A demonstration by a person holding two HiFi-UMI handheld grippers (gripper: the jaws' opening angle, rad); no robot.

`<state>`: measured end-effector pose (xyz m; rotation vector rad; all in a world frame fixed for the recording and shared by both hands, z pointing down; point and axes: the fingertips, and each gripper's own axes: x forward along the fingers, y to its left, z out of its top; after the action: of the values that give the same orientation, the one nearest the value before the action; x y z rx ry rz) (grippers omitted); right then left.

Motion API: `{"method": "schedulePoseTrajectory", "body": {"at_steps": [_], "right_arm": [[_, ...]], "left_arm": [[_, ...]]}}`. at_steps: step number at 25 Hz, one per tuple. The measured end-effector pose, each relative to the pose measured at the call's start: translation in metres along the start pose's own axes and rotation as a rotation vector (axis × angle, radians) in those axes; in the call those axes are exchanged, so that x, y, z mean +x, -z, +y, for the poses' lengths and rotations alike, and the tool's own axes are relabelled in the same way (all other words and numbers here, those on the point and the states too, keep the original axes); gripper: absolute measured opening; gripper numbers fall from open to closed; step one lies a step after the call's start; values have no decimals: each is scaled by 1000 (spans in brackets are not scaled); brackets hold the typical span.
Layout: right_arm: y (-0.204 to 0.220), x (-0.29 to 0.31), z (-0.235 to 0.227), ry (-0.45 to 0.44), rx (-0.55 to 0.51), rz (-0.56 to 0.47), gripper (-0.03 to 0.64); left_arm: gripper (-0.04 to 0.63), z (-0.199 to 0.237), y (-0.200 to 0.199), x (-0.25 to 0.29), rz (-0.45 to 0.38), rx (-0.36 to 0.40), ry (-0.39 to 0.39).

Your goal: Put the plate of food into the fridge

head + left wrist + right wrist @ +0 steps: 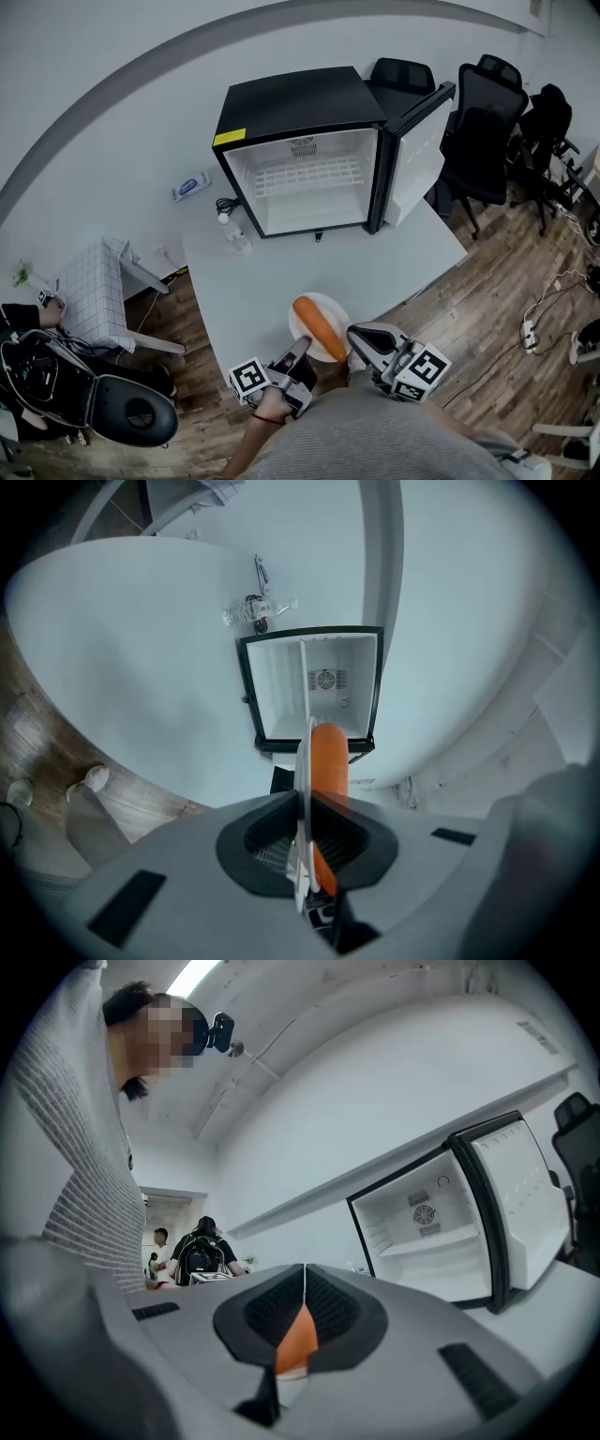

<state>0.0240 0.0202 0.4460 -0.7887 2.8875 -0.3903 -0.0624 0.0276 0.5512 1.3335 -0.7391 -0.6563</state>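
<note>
Your left gripper (303, 808) is clamped on the rim of the plate (302, 309). From that gripper's view the plate is a thin white line pinched between the two pads. A long orange food (319, 328) lies on the plate. The plate is at the near edge of the table (272, 267), right in front of you. Your right gripper (362, 337) is just beside the plate, on its other side. Its jaws are pressed together, and the orange food shows just below them. You cannot tell if they touch it. The fridge (300, 103) sits at the far end of the table with its door wide open.
</note>
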Motion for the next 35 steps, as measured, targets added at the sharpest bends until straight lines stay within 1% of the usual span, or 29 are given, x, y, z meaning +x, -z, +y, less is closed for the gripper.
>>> {"method": "schedulePoseTrajectory", "body": {"at_steps": [5, 9, 12, 15, 21, 28, 32, 35], "right_arm": [[-13, 12, -46, -29, -4, 10, 14], [-26, 21, -76, -47, -7, 10, 14], [-33, 26, -90, -64, -14, 13, 14], [-36, 33, -102, -68, -13, 12, 14], [-36, 53, -107, -66, -10, 21, 14], [-43, 84, -106, -29, -17, 6, 14], [-40, 98, -103, -23, -15, 13, 14], [-38, 102, -105, -14, -13, 18, 14]], "left_arm": [[35, -13, -17, 47, -27, -6, 18], [35, -17, -31, 77, -32, 30, 17], [35, -26, -37, 95, -49, -1, 35], [35, -27, -46, 107, -59, -3, 37], [35, -30, -67, 114, -52, -11, 41], [35, -36, -92, 111, 1, -6, 30], [35, -39, -105, 113, 17, -3, 31], [35, -32, -112, 114, 24, 12, 18]]}}
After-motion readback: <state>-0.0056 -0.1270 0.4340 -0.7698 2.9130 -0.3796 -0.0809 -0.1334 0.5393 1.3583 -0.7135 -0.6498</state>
